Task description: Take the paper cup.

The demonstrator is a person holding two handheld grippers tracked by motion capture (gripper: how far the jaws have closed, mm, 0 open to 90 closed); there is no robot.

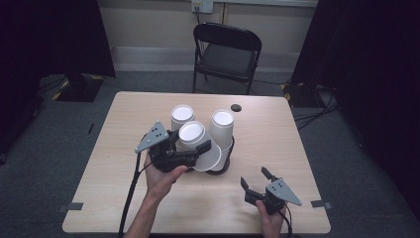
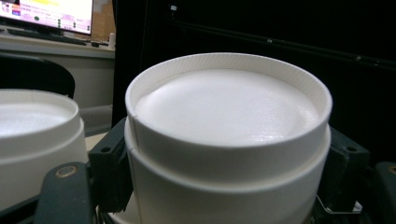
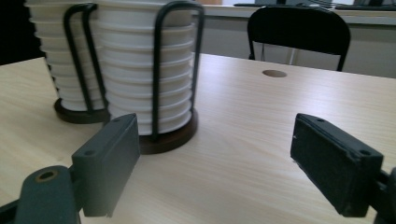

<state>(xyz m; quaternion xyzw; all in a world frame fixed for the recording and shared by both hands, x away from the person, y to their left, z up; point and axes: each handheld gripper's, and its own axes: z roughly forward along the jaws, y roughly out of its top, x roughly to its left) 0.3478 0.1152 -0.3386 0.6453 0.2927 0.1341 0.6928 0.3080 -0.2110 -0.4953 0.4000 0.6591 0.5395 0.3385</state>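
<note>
Your left claw [image 1: 198, 151] is clamped on an upside-down white paper cup [image 1: 195, 136], its black jaws pressing the cup's wall from both sides, as the left claw's own view shows with the cup's recessed base [image 2: 229, 105] facing the camera. From above, the cup sits tilted just over the front cup stack, between the rear-left stack [image 1: 182, 116] and the right stack [image 1: 221, 126], all gathered in the wire cup holder [image 1: 223, 166] at the middle of the tabletop [image 1: 277, 144].

The step in hand looks like seating this cup on the front stack. To do it well, level the cup first: its rim hangs lower on the side toward you, and a tilted rim is likely to catch on the cup beneath it or on one of the holder's upright wires [image 3: 161, 70]. Centre it over the stack, then lower it straight down. Keep the squeeze light, since paper walls buckle easily and a dented cup won't nest. Let go only once the cup rests on the stack by itself, and pull the jaws back sideways without nudging the neighbouring stacks.

Your right claw [image 1: 258, 181] rests low near the tabletop's front right, jaws wide apart and holding nothing, well clear of the holder. It could steady the holder's dark round base [image 3: 173, 135] if the stack shifts.
</note>
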